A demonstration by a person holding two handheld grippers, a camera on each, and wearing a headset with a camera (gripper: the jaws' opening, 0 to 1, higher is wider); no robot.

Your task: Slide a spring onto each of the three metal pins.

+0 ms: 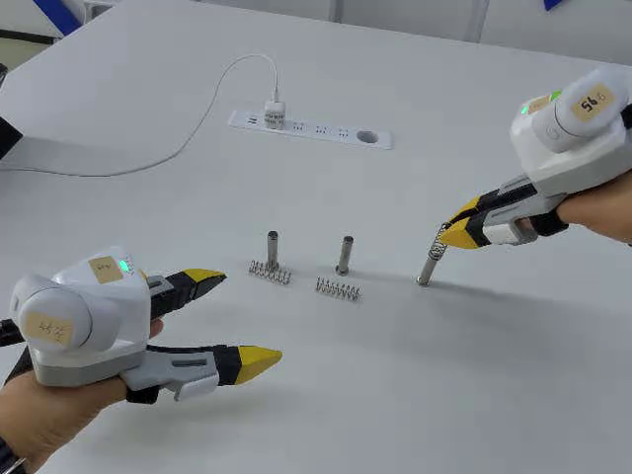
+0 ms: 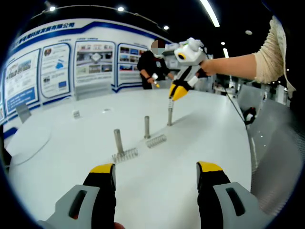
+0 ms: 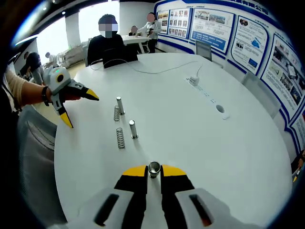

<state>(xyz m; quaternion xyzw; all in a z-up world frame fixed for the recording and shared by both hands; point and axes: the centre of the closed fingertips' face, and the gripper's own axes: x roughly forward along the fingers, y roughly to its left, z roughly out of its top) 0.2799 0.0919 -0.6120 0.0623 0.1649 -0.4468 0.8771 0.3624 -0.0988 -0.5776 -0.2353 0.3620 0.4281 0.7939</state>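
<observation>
White table (image 1: 494, 375): right tongs (image 1: 446, 235) pinching spring (image 1: 437, 243) atop pin (image 1: 426, 272); left tongs (image 1: 251, 316) spread, apart.

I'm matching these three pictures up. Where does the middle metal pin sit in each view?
Head view: middle pin, upright at centre.
Left gripper view: near centre, second in the row.
Right gripper view: left of centre, above the jaws.
Shared landmark: the loose spring lying at its base.

Table: white (image 1: 513, 395), broad, round-edged; a power strip (image 1: 311, 128) lies on it with a charger (image 1: 275, 111) plugged in
Walls: blue-trimmed poster boards (image 2: 57, 67) (print too small to read)
Light: ceiling strips (image 2: 209, 12); bright window (image 3: 95, 14)
Beyond: people (image 3: 108, 45) at the far side
</observation>
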